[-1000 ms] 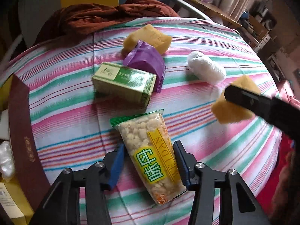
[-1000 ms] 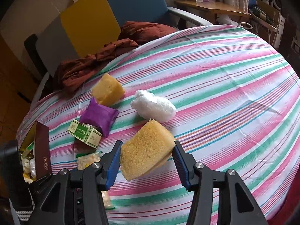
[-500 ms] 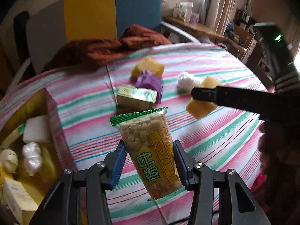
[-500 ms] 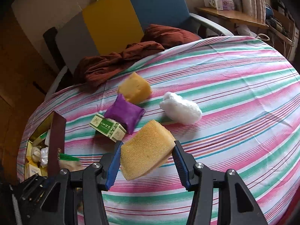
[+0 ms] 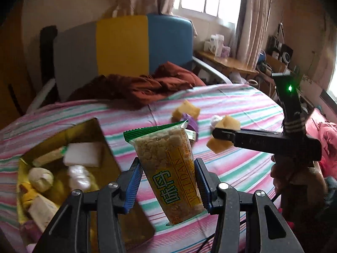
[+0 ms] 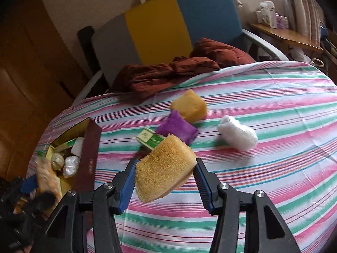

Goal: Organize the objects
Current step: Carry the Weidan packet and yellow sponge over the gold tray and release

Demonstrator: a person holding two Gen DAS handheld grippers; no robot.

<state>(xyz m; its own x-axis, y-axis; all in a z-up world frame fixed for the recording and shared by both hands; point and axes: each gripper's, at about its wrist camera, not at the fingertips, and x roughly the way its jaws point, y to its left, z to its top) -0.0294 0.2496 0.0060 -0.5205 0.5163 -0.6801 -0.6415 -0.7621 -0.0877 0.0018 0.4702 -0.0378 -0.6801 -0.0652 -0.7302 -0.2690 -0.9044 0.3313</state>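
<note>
My left gripper (image 5: 167,186) is shut on a snack packet (image 5: 168,168) with a green top and yellow label, held upright in the air above the striped table. An open gold-lined box (image 5: 63,164) with several items in it lies just to its left. My right gripper (image 6: 164,184) is shut on a yellow sponge (image 6: 163,168), lifted over the table. In the left wrist view that sponge (image 5: 223,135) and the right gripper's black finger (image 5: 252,140) show at the right. In the right wrist view the box (image 6: 88,147) sits at the far left, with the packet (image 6: 45,174) above it.
On the striped cloth (image 6: 273,126) lie a second yellow sponge (image 6: 189,105), a purple pouch (image 6: 177,128), a green carton (image 6: 150,140) and a white wrapped bundle (image 6: 238,135). A dark red garment (image 6: 179,71) is draped at the far edge before a grey, yellow and blue chair (image 6: 158,27).
The left gripper lifted the snack packet off the table and carried it left toward the box, which came into view. The right gripper rose a little with its sponge and shifted left.
</note>
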